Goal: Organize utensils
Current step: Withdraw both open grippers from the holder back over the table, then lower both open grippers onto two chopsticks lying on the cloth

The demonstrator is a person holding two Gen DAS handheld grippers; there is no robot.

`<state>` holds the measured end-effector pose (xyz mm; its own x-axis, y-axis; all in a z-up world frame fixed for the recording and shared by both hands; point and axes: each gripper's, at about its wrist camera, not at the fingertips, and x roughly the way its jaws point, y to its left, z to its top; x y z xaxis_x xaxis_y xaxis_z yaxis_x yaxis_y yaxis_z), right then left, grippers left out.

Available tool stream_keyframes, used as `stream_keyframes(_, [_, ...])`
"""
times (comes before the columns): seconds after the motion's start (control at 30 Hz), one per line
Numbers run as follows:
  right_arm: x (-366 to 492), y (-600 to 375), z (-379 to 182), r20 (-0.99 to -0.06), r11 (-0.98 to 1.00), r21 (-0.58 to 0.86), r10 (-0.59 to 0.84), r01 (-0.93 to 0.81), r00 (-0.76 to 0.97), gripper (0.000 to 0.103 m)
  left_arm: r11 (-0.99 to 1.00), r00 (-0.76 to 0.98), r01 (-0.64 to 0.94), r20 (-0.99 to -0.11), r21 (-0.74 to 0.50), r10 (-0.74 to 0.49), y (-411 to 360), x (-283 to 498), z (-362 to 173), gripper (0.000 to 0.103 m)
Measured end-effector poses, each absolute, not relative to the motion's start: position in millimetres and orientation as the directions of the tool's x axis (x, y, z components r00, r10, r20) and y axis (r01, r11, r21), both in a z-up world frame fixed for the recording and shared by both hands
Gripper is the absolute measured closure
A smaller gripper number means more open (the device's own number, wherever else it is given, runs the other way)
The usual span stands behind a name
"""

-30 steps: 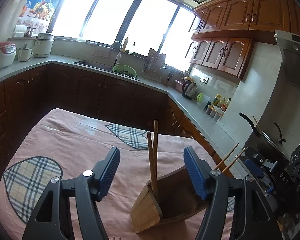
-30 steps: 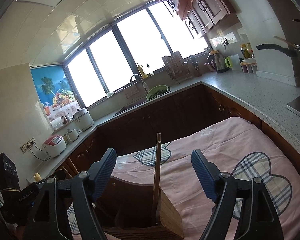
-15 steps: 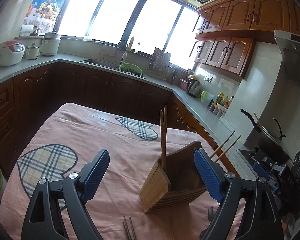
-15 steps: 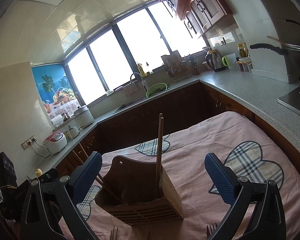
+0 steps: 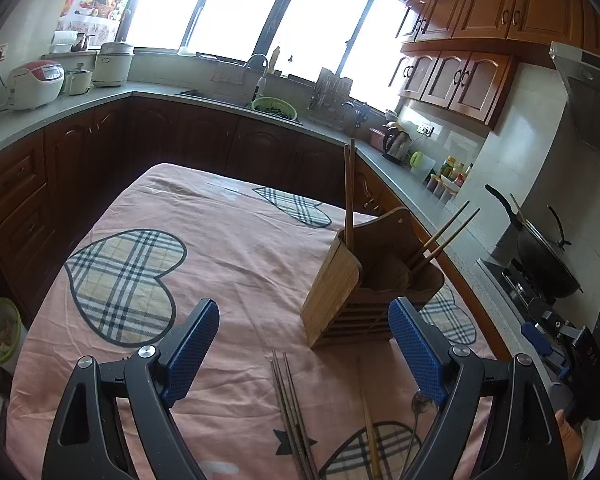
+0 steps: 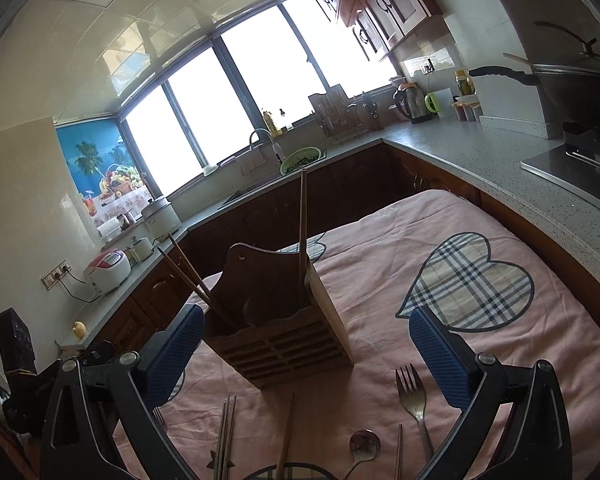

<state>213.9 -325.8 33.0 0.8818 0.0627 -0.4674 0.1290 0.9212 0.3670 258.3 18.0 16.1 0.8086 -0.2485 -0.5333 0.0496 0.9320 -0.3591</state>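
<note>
Both my grippers, left (image 5: 304, 350) and right (image 6: 306, 354), gape empty above the pink tablecloth (image 5: 236, 264); two chopstick pairs stand in the wooden holder (image 5: 360, 280), while fork (image 6: 411, 396), spoon (image 6: 363, 448) and loose chopsticks (image 5: 294, 412) lie before it, unsorted

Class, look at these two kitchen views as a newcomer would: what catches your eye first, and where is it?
A wooden utensil holder stands mid-table on the pink cloth with plaid hearts; wooden chopsticks stick up from it. In front of it lie loose utensils: a fork, a spoon and metal chopsticks. Behind, bright windows glare over the sink counter.
</note>
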Motion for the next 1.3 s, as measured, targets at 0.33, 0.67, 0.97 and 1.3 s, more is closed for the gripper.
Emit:
stream_keyframes(0.33, [179.1,-315.2,7.7,-0.54,0.918,0.365,0.072,0.156,0.839,0.0,0.935,0.768,0.006,-0.597,-0.354,-0.231,32.2,223.3,5.9,0.016])
stream_keyframes(0.67, [151.6,-303.1,-10.2,-0.589,0.923,0.345,0.072,0.169,0.805,0.0,0.949,0.723,-0.034,-0.663,-0.314,-0.193,30.2,203.0,-2.2,0.016])
stream_keyframes(0.97, [141.0,-307.2,-25.0,-0.63,0.918,0.339,0.059,0.206,0.774,0.0,0.956,0.685,-0.022,-0.701,-0.292,-0.198,19.9,208.1,-9.6,0.016])
stream_keyframes(1.3, [148.8,-309.7,-38.1,-0.665,0.925,0.32,0.066,0.204,0.744,0.0,0.961,0.643,-0.011,-0.738,-0.275,-0.204,9.0,232.5,-24.7,0.017])
